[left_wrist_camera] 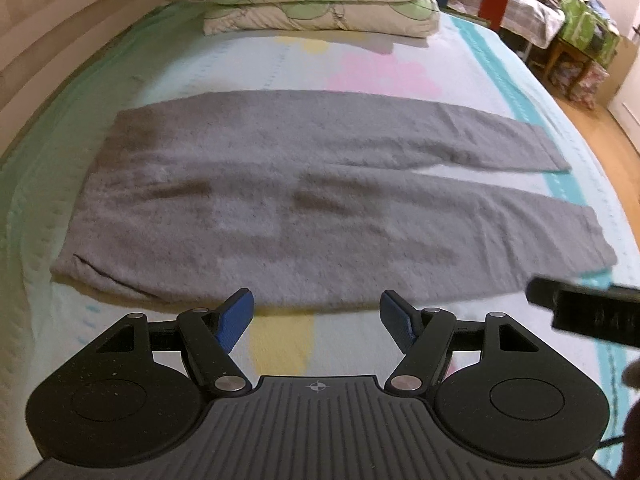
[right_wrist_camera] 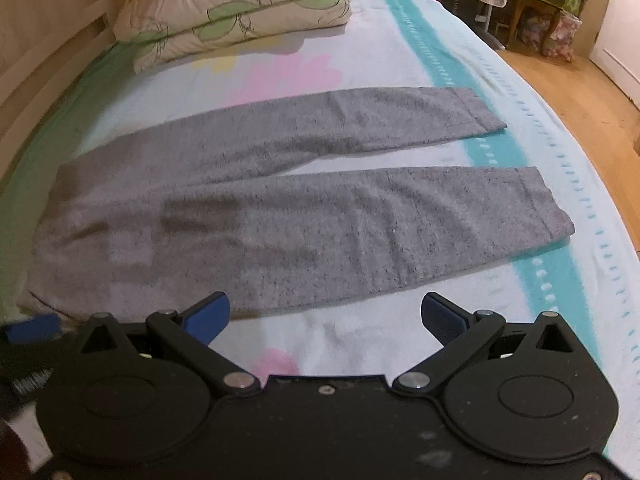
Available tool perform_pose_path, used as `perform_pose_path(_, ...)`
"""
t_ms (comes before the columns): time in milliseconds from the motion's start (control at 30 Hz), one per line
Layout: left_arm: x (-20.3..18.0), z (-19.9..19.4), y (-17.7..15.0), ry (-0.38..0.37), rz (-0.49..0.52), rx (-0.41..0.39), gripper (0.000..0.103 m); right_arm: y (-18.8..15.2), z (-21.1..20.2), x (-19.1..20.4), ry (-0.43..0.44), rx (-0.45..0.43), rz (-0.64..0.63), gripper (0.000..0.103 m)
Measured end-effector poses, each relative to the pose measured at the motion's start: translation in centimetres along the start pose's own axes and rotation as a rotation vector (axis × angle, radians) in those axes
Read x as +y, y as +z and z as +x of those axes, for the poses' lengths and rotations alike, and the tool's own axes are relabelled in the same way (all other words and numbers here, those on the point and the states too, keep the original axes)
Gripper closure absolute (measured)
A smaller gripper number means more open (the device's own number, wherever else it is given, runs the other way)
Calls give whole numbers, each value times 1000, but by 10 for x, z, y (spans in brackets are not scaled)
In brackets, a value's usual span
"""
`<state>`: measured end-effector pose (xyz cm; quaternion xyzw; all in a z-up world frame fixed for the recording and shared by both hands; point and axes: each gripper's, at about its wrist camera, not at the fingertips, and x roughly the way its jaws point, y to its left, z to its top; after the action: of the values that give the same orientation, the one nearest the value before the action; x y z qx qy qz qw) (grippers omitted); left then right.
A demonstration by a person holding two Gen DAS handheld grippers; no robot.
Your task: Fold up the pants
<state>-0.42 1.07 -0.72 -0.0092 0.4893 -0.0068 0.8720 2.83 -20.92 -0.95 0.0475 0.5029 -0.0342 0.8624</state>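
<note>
1. Grey pants (left_wrist_camera: pixel 280 200) lying flat, unfolded on bed (left_wrist_camera: pixel 400 344), legs apart, pillows (left_wrist_camera: pixel 316 4) beyond.
2. L gripper (left_wrist_camera: pixel 316 316) hovering near pants' near edge, jaws wide, empty.
3. R gripper (right_wrist_camera: pixel 326 318) hovering likewise, wide, empty.

A home bedroom: a bed (left_wrist_camera: pixel 100 92) under a pastel sheet, two leaf-print pillows (left_wrist_camera: pixel 320 4) stacked at top centre, wood flooring (right_wrist_camera: pixel 580 92) and cluttered furniture (left_wrist_camera: pixel 576 36) at upper right.
</note>
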Motion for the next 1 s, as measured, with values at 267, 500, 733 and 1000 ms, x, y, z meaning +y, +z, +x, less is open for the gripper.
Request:
perform_pose_path(267, 1, 41, 9, 20, -24, 85, 43, 2, 43, -11, 11, 80, 31, 0)
perform_pose_path(500, -5, 70, 16, 14, 32, 125, 49, 6, 62, -1, 92, 20, -53, 13)
perform_pose_path(733, 8, 91, 62, 13, 71, 59, 49, 41, 86, -26, 136, -39, -91, 15)
perform_pose_path(1000, 14, 141, 140, 67, 126, 1, 49, 125, 140, -52, 102, -121, -297, 32)
